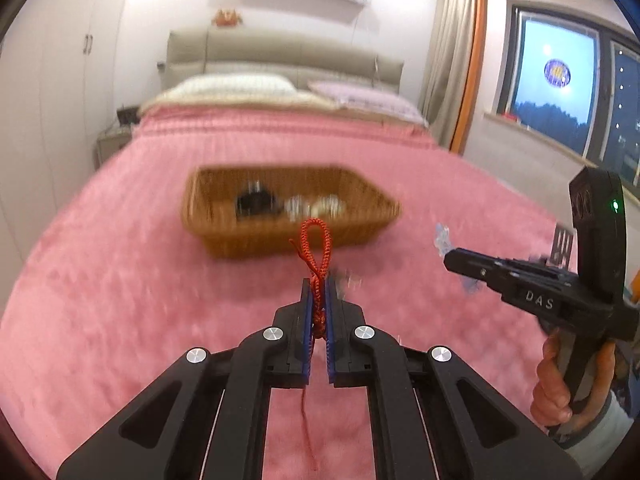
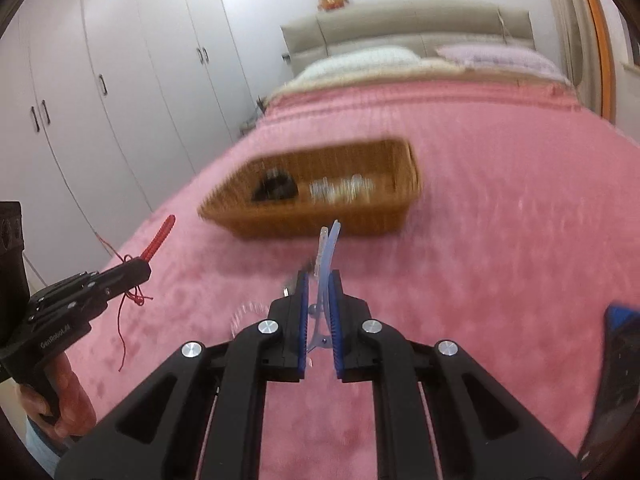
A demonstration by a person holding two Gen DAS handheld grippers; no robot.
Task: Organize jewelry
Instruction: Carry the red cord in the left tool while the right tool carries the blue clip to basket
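Note:
My left gripper [image 1: 319, 286] is shut on a red braided cord bracelet [image 1: 317, 246], its loop standing up above the fingertips. It also shows in the right wrist view [image 2: 162, 236] at the left. My right gripper [image 2: 320, 280] is shut on a pale blue translucent hair clip [image 2: 329, 248]. In the left wrist view the right gripper [image 1: 452, 258] is at the right with the clip [image 1: 442, 238] at its tip. A wicker basket [image 1: 224, 224] [image 2: 384, 224] lies ahead on the pink bed, holding a black item [image 1: 256, 202] and blurred silvery pieces [image 1: 316, 205]. Both grippers hover short of the basket.
A pink blanket [image 1: 120, 280] covers the bed. Pillows [image 1: 240, 86] and the headboard are at the far end. White wardrobes [image 2: 120, 80] stand at the left, a window [image 1: 560, 88] at the right. A dark blue object [image 2: 616, 380] is at the right edge. A faint clear bead loop [image 2: 248, 312] lies near my right gripper.

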